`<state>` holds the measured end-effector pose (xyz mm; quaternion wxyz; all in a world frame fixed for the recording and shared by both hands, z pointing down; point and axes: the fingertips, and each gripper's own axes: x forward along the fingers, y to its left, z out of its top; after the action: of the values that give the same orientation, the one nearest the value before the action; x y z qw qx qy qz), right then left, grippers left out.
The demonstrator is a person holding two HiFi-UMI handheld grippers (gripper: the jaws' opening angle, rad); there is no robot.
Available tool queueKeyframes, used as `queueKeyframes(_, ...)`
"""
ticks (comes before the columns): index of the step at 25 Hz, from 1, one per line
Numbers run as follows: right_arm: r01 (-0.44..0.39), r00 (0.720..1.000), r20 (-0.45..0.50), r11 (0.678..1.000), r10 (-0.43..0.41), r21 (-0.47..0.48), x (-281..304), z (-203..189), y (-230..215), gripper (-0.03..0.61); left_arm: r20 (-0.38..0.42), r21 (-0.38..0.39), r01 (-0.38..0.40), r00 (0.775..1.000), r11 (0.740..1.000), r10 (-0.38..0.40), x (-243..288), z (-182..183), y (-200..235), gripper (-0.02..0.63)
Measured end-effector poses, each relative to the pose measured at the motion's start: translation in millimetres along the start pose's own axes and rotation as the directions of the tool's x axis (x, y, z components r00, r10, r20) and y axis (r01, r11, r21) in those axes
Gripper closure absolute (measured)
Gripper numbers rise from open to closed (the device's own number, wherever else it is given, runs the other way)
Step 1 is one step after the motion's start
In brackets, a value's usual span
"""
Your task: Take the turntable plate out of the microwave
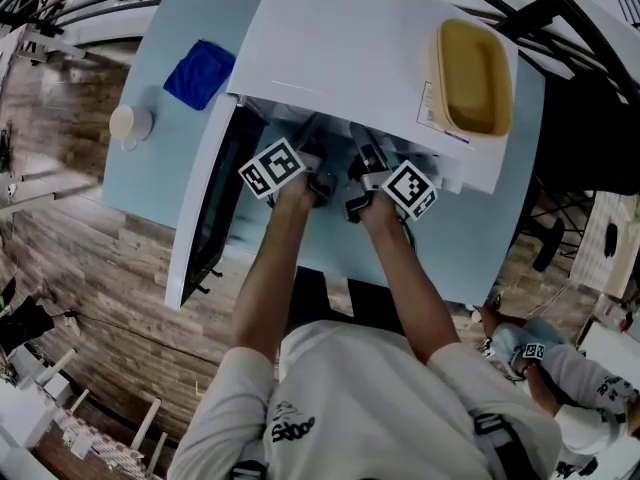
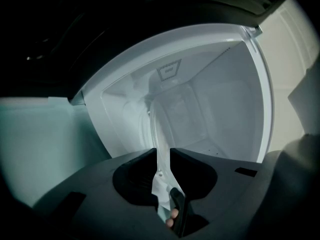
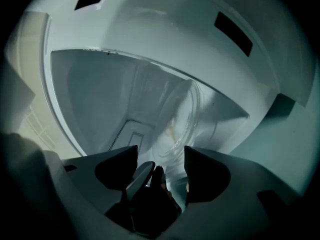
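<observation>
Left gripper view: the left gripper [image 2: 161, 158] has its jaws drawn in to a narrow slit, pinching the rim of the glass turntable plate [image 2: 158, 129]. The plate runs edge-on from the slit toward 12 o'clock.
Right gripper view: the right gripper [image 3: 161, 156] has its jaws spread. The plate's rim sits in the gap, nearer the jaw at 3 o'clock, and I can't confirm that either jaw touches it.
Plate: it is tipped up on edge rather than lying flat, with most of it inside the microwave [image 1: 340, 38] cavity.
Step in hand: by my reading, the lift-out has begun, carried on the left grip alone.
Next move: the right jaws probably need to close on the rim. Then both grippers should draw back toward 6 o'clock together, keeping the glass level and clear of the cavity mouth.
Head view: both grippers sit at the mouth. The open door [image 1: 205, 218] swings out at 9 o'clock, and a yellow tub [image 1: 472, 76] rests on top at 2 o'clock. A blue cloth [image 1: 200, 72] and a cup [image 1: 130, 124] lie at 10 o'clock.
</observation>
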<state>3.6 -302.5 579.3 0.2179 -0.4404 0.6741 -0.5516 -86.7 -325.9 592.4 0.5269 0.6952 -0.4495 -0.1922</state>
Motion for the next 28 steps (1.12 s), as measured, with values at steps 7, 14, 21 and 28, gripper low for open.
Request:
queueKeyframes(7,-0.009,1.0,0.012,1.0,0.009,0.025,3.7,2.8,1.2,0.327,-0.047,0.111,-0.139,0.988,0.984,0.145,2.9,1.5,4.3,0.522)
queueKeyframes(14,-0.017,1.0,0.024,0.999,0.016,0.041,5.1,2.7,1.6,0.327,-0.066,0.135,-0.196,0.976,0.971,0.206,7.8,4.9,5.2,0.522)
queueKeyframes(21,-0.03,0.999,0.043,0.999,0.028,0.032,1.5,10.3,1.2,0.327,-0.034,0.202,-0.238,0.968,0.95,0.25,17.9,12.5,-1.5,0.42)
queueKeyframes(28,-0.041,0.998,0.045,0.999,0.039,0.029,2.3,11.1,2.1,0.327,-0.02,0.124,-0.242,0.969,0.962,0.246,11.6,20.6,12.6,0.56)
